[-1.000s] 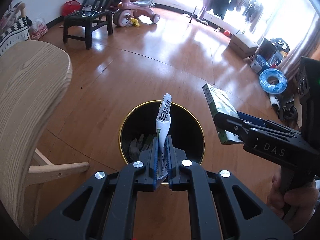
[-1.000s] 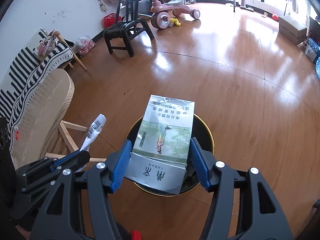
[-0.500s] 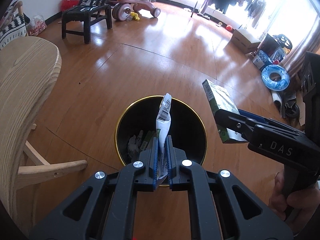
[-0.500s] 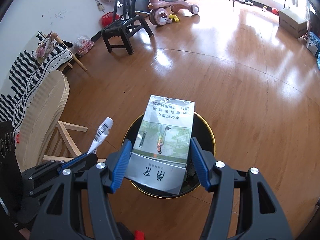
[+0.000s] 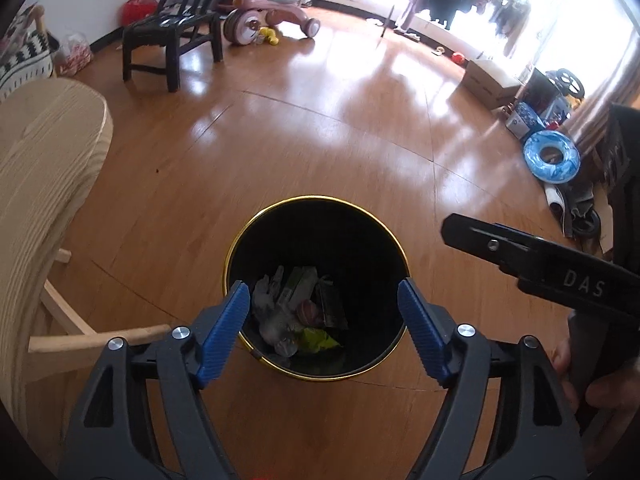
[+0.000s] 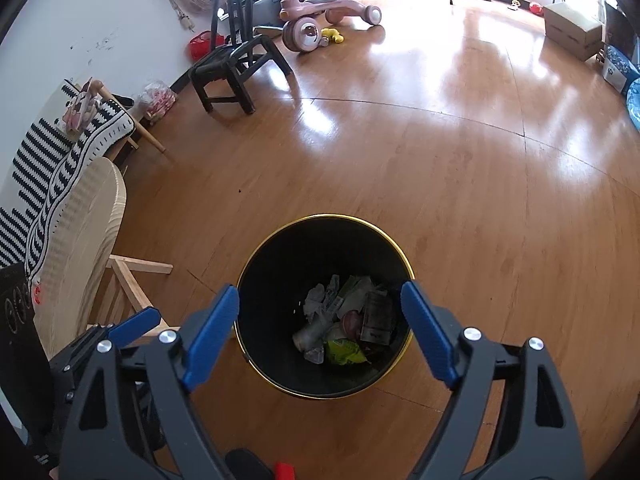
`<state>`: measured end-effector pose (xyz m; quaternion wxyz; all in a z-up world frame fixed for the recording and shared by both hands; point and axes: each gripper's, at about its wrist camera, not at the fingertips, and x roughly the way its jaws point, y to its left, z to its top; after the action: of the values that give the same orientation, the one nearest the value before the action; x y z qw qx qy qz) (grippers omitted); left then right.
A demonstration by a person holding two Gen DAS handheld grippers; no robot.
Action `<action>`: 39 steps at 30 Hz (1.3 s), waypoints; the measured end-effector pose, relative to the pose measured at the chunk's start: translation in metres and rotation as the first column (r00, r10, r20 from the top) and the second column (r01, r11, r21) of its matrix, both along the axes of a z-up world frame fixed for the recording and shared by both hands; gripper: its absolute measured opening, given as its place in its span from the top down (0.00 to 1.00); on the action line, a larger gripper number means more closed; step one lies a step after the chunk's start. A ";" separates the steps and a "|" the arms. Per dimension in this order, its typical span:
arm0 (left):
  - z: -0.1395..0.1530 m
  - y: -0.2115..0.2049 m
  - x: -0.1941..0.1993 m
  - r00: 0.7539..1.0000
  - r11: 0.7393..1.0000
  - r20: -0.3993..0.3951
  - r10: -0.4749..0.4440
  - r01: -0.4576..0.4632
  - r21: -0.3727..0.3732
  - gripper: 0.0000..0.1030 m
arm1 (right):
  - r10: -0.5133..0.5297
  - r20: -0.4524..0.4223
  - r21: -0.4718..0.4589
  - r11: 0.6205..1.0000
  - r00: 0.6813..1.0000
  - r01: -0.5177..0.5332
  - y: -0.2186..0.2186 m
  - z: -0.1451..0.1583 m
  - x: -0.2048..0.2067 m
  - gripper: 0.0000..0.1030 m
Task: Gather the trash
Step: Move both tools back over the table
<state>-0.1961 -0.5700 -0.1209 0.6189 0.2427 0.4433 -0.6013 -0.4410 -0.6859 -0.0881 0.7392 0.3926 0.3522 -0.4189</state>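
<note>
Above the black bin (image 5: 236, 264) with its gold rim, both grippers hang side by side, pointing steeply down into it. On the left, the left gripper (image 5: 324, 304) has its blue pads spreading apart with nothing between them; beside it, the right gripper (image 6: 320, 308) is likewise opening and bare. The trash (image 6: 344, 328), crumpled paper, a green scrap and a grey printed box, lies heaped at the bottom of the bin.

Risk from here looks small, in my judgement: a careless pull-back could catch a wide-open finger on the rim and tip the bin, spilling it over the wooden floor (image 5: 320, 128). The 2 tools also sit close enough to knock together.

Against 1 second ago, the left tongs no longer pinch the white barcode wrapper, and the right no longer clamp the box; both pieces are gone from the jaws.
</note>
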 end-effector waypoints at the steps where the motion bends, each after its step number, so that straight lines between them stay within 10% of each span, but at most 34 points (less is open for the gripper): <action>1: 0.000 0.000 0.001 1.000 1.000 -0.001 0.009 -0.009 0.005 0.27 | 0.001 -0.001 0.001 1.000 1.000 -0.001 0.001 0.000 0.001 0.21; 11: 0.020 0.036 0.027 0.988 0.988 0.030 0.151 -0.150 -0.035 0.15 | 0.093 -0.011 -0.042 0.995 0.996 -0.094 0.020 0.025 0.033 0.17; 16: 0.059 0.086 0.067 0.948 0.936 0.002 0.319 -0.315 -0.156 0.13 | 0.165 -0.017 -0.108 0.980 0.986 -0.165 0.041 0.052 0.062 0.16; 28: 0.133 0.254 0.212 0.754 0.754 0.068 0.654 -0.640 -0.151 0.11 | 0.445 0.018 -0.180 0.882 0.896 -0.435 0.138 0.105 0.207 0.16; 34: 0.130 0.380 0.279 0.577 0.582 0.078 0.813 -0.802 -0.135 0.11 | 0.586 0.000 -0.212 0.792 0.810 -0.573 0.207 0.123 0.285 0.15; 39: 0.128 0.449 0.309 0.474 0.487 0.114 0.873 -0.861 -0.149 0.11 | 0.680 -0.016 -0.230 0.711 0.733 -0.665 0.267 0.123 0.346 0.14</action>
<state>0.1133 -0.1209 0.0068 0.8820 0.0148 0.4277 -0.1974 -0.0948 -0.4188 0.0349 0.8913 0.1673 0.3963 -0.1434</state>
